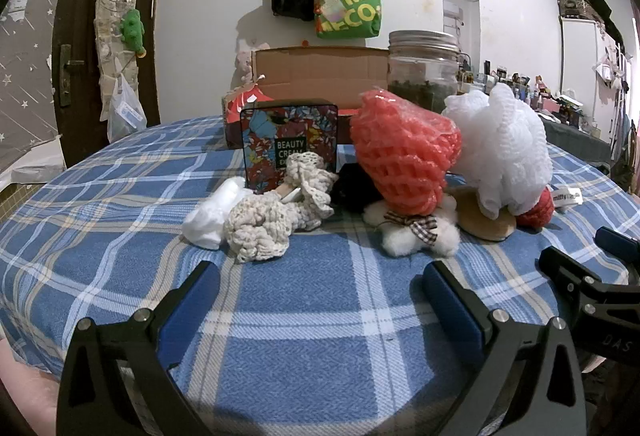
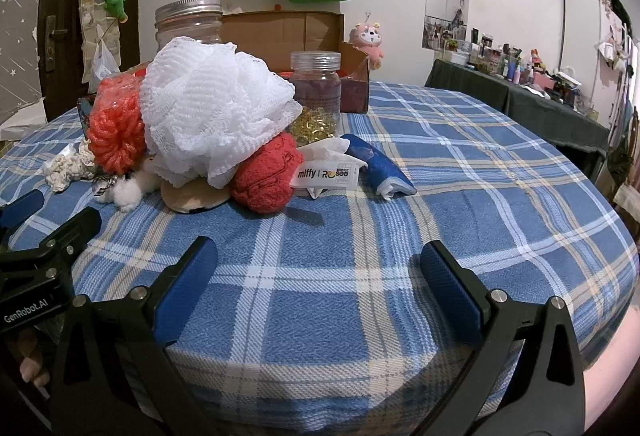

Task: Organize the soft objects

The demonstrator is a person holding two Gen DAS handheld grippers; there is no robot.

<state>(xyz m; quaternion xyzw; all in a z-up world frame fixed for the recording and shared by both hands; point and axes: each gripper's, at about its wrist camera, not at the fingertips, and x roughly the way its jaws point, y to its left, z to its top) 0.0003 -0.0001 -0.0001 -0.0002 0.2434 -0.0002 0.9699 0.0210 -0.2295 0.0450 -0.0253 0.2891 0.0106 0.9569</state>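
A heap of soft things is lying mid-table on the blue plaid cloth (image 1: 312, 348): a white mesh pouf (image 1: 504, 148) is resting on a coral net sponge (image 1: 404, 156), a tan pad (image 1: 486, 220) and a red knitted ball (image 2: 266, 176). At nine o'clock from the sponge, a cream crochet piece (image 1: 260, 224) is lying beside a white wad (image 1: 208, 216). Behind, at twelve o'clock, a floral tin (image 1: 288, 144), a lidded jar (image 1: 424, 68) and a cardboard box (image 1: 320, 72) are standing. The left gripper (image 1: 320, 300) and right gripper (image 2: 320, 272) are hovering at six o'clock, both spread wide and gripping nothing.
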